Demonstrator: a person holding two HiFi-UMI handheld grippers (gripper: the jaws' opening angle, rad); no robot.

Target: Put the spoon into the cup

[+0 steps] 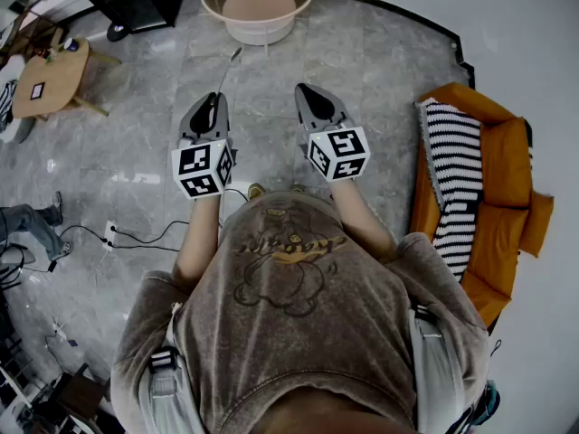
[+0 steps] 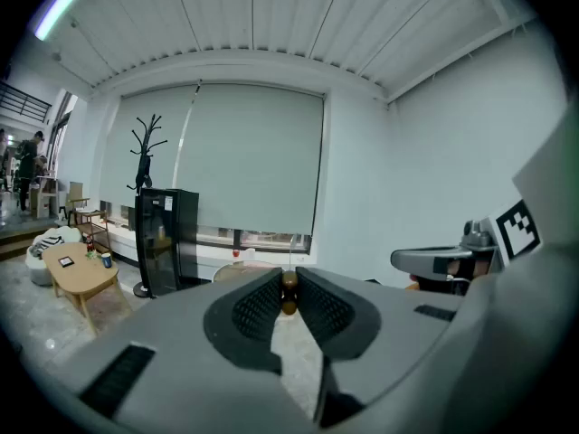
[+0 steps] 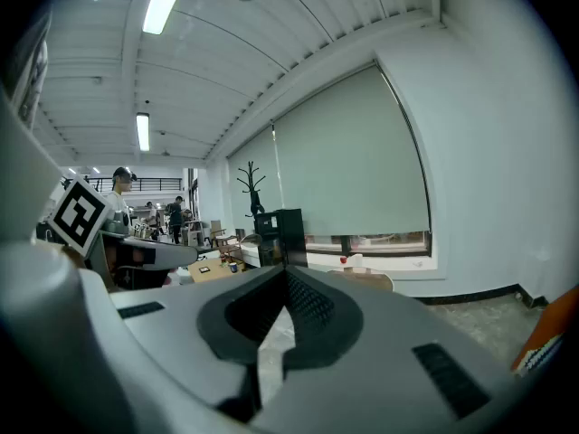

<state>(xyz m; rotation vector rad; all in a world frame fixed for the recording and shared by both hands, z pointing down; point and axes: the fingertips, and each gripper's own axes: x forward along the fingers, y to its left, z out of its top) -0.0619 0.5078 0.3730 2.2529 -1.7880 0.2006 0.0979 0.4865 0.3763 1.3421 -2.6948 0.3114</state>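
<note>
In the head view I stand on a grey marble floor and hold both grippers out at chest height. My left gripper [image 1: 214,107] is shut on the end of a thin metal spoon [image 1: 228,67], which points ahead toward a round beige table [image 1: 258,12]. In the left gripper view the spoon's brown end [image 2: 289,303] is pinched between the pads of the left gripper [image 2: 289,283]. My right gripper [image 1: 310,94] hangs beside it, its jaws closed together with nothing between them [image 3: 286,274]. Something small stands on the round table [image 2: 237,253]; I cannot make out a cup.
An orange sofa [image 1: 507,197] with a striped cushion [image 1: 452,174] stands at the right. A small wooden table [image 1: 54,75] is at the far left, with cables [image 1: 136,238] on the floor nearby. A black cabinet [image 2: 166,238] and a coat stand [image 2: 145,152] stand by the window.
</note>
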